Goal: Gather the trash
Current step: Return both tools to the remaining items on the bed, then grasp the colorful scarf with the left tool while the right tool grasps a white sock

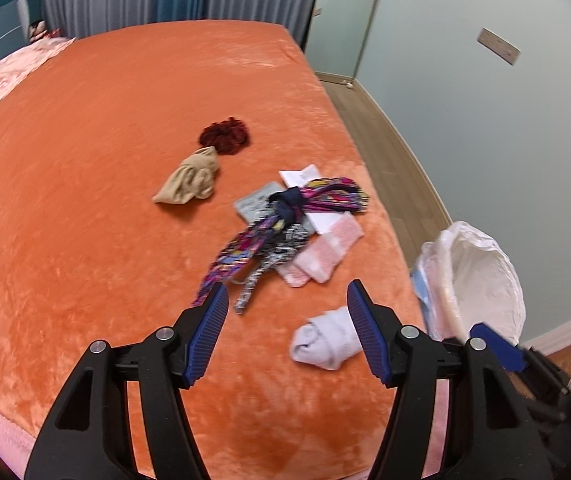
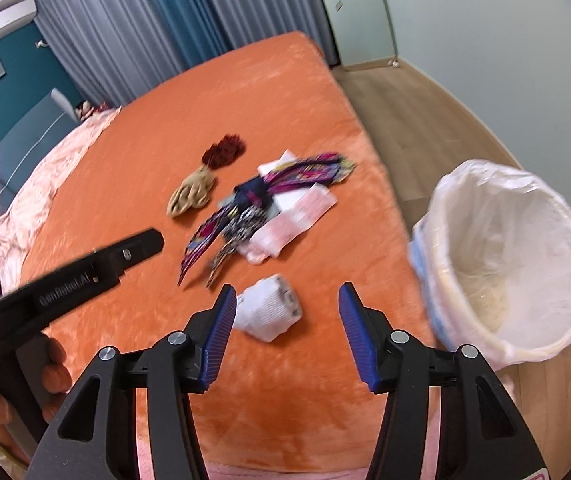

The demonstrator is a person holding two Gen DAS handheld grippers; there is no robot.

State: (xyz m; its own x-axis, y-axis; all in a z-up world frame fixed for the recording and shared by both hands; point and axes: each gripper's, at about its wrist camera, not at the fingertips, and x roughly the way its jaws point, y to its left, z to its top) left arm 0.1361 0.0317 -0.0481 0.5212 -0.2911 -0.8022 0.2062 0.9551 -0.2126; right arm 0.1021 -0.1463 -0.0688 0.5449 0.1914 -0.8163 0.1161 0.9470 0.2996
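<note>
A white balled sock (image 1: 323,340) (image 2: 270,312) lies near the front edge of the orange bed (image 1: 105,184) (image 2: 285,96). My left gripper (image 1: 287,300) is open above the bed, its right finger just over the sock. My right gripper (image 2: 285,300) is open too, with the sock lying below the gap and nothing pinched. Farther back are a multicoloured scarf (image 1: 285,216) (image 2: 261,196) on pink and white papers (image 1: 321,256) (image 2: 293,224), a beige cloth (image 1: 191,184) (image 2: 189,194) and a dark red bundle (image 1: 225,136) (image 2: 223,150). A bin with a white liner (image 1: 481,280) (image 2: 513,264) stands beside the bed on the right.
The left tool's black body (image 2: 85,276) and a hand (image 2: 49,364) cross the right wrist view at the left. A pink quilt (image 1: 1,80) (image 2: 45,184) covers the far left of the bed. Wooden floor (image 1: 385,152) (image 2: 413,112) runs along the bed's right side, with curtains (image 2: 133,32) behind.
</note>
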